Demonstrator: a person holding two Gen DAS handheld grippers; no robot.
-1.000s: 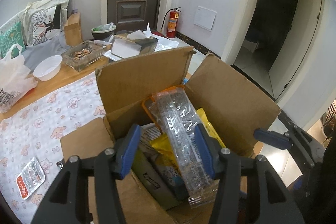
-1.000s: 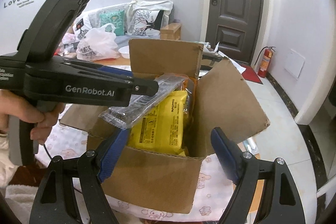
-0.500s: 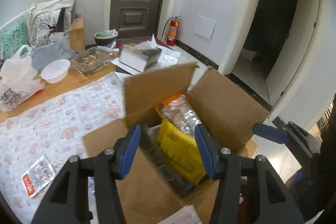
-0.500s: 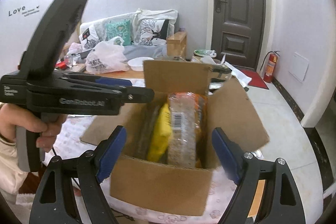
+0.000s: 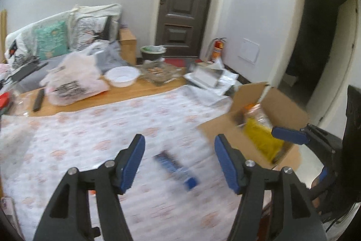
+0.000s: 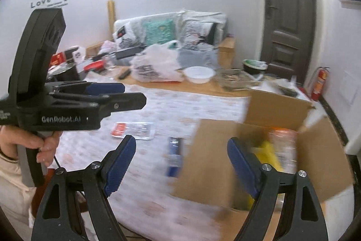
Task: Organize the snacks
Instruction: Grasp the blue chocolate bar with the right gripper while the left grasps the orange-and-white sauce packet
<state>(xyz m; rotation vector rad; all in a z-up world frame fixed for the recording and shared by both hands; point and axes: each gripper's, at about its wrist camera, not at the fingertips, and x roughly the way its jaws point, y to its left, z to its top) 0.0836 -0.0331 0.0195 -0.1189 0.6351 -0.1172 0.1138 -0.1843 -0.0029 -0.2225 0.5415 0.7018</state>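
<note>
An open cardboard box [image 5: 225, 139] [image 6: 209, 150] stands on the patterned tablecloth at the table's right end, with a yellow snack pack [image 5: 259, 134] [image 6: 269, 150] and a clear packet [image 6: 283, 139] inside. A blue snack pack [image 5: 176, 167] [image 6: 174, 156] lies on the cloth just left of the box. A clear packet with a red label [image 6: 133, 129] lies further left. My left gripper [image 5: 179, 160] is open and empty, above the blue pack. My right gripper [image 6: 181, 165] is open and empty, in front of the box. Both views are motion-blurred.
The table's far side holds a white plastic bag [image 5: 72, 80], a white bowl [image 5: 121, 77], a glass tray [image 5: 159, 72], a tissue box [image 5: 206, 77] and a remote [image 5: 38, 99]. A sofa with cushions [image 6: 171, 31] stands behind. The table edge lies right of the box.
My left gripper has let go of the clear packet, which now stands in the box, and has swung left over the cloth. My right gripper has also turned left, away from the box.
</note>
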